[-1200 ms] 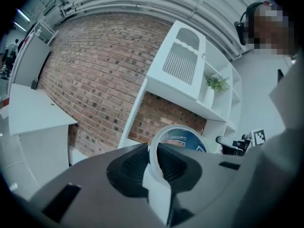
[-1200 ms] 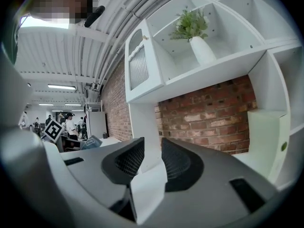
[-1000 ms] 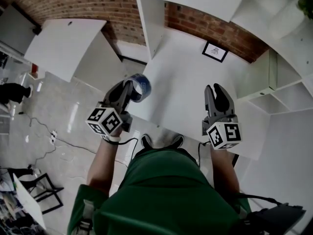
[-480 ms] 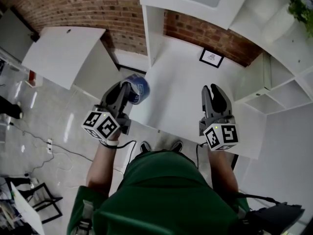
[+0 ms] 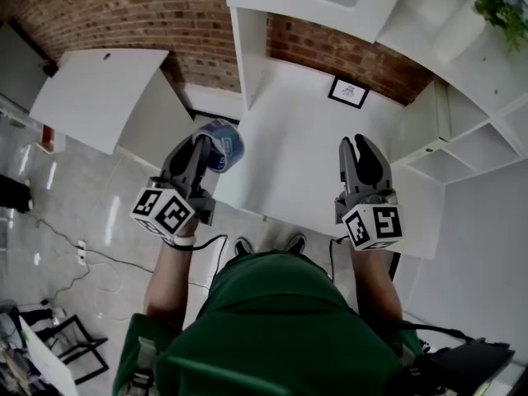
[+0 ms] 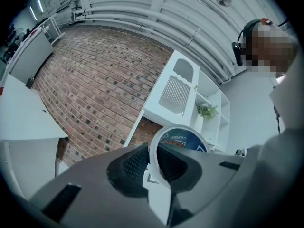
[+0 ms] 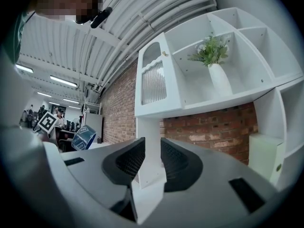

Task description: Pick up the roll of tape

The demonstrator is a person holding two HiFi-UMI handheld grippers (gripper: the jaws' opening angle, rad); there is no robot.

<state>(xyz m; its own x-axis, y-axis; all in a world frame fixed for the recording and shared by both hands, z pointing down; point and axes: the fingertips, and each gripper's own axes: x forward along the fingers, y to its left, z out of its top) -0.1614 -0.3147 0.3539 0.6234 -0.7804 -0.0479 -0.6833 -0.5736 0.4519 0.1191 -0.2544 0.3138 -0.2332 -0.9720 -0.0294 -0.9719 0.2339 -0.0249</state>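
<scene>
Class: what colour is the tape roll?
Tape roll: blue, with a white edge; best in the left gripper view.

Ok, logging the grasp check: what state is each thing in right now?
roll of tape: gripped by its wall, held off the desk.
left gripper: shut on the roll of tape.
right gripper: jaws apart, empty.
vase with plant: upright.

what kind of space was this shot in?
Probably an open-plan office or lab with a staged home-style corner: exposed brick wall, a white desk under white shelving that holds a plant in a vase, and bare ceiling pipes with strip lights overhead.
</scene>
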